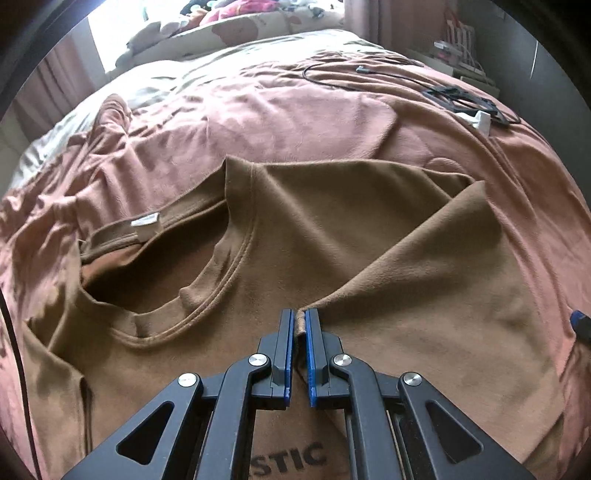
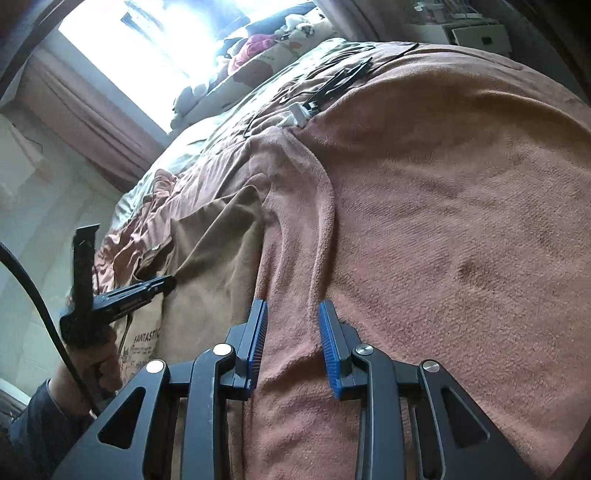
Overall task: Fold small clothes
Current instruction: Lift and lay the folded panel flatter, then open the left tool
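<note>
Cables [image 1: 373, 74] and a white block [image 1: 480, 120] lie far right on the pink blanket [image 1: 295, 122]; my left gripper [image 1: 300, 321] pinches the brown T-shirt [image 1: 332, 221] nearby, while my right gripper [image 2: 291, 314] hangs part-open, empty, over blanket.

a bed's pink blanket [image 1: 295, 122] carries a brown t-shirt [image 1: 332, 229] and black cables [image 1: 454, 96].

T-shirt [image 1: 332, 229] spread flat on blanket [image 1: 295, 122], blanket on bed. Neck opening [image 1: 155, 273] left of centre in left wrist view, folded-over flap [image 1: 436, 258] to its right. Left gripper [image 1: 300, 317] at near edge of that flap, fabric pinched between pads. Cables and small parts [image 1: 454, 99] on blanket at far right, well apart from shirt. Pillows [image 1: 236, 22] behind, at bed head. Right gripper [image 2: 291, 314] over bare blanket, right of shirt.
</note>
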Tool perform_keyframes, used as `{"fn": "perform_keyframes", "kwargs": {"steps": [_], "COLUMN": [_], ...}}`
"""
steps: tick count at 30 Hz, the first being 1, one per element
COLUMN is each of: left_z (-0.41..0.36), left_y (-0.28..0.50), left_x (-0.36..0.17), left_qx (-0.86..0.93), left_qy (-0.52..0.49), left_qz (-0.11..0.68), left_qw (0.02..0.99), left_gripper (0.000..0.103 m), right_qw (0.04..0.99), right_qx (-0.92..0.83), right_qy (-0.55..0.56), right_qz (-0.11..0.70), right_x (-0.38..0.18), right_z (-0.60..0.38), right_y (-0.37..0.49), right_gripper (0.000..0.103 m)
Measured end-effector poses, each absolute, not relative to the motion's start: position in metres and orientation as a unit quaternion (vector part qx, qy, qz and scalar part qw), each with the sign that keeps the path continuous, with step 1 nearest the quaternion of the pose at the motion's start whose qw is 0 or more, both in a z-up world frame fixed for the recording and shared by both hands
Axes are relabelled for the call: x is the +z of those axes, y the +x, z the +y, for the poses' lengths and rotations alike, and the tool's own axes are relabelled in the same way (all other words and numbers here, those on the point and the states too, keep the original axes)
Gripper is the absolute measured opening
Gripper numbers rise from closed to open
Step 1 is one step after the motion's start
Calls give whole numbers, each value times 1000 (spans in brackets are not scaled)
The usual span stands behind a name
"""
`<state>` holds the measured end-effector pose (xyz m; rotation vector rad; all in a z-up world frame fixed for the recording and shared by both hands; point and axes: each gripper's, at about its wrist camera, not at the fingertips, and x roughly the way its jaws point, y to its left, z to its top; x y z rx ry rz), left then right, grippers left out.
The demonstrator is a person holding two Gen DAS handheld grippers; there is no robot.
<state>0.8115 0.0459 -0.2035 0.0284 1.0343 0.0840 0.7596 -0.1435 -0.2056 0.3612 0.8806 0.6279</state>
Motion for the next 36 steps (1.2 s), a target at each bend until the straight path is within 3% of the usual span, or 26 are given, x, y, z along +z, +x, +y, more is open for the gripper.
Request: {"fn": "perform_keyframes", "kwargs": {"steps": [21, 30, 32, 36], "left_z": [66, 133, 147, 179], "left_y": [803, 784, 778, 767], "left_x": [-194, -183, -176, -164], "left_qx": [20, 20, 25, 46], "left_qy": [3, -42, -46, -70], "left_qz": [484, 484, 477, 463], "left_qw": [875, 874, 878, 882], "left_gripper": [5, 8, 10, 26], "right_qw": [846, 854, 860, 857], "right_qx": [267, 224, 208, 205], "right_qy": [67, -18, -26, -30], "right_qz": [457, 469, 465, 471], "right_x": [-183, -186, -185, -190], "right_z": [-38, 6, 11, 25], "right_y": [814, 837, 844, 865], "right_gripper": [26, 26, 26, 26]}}
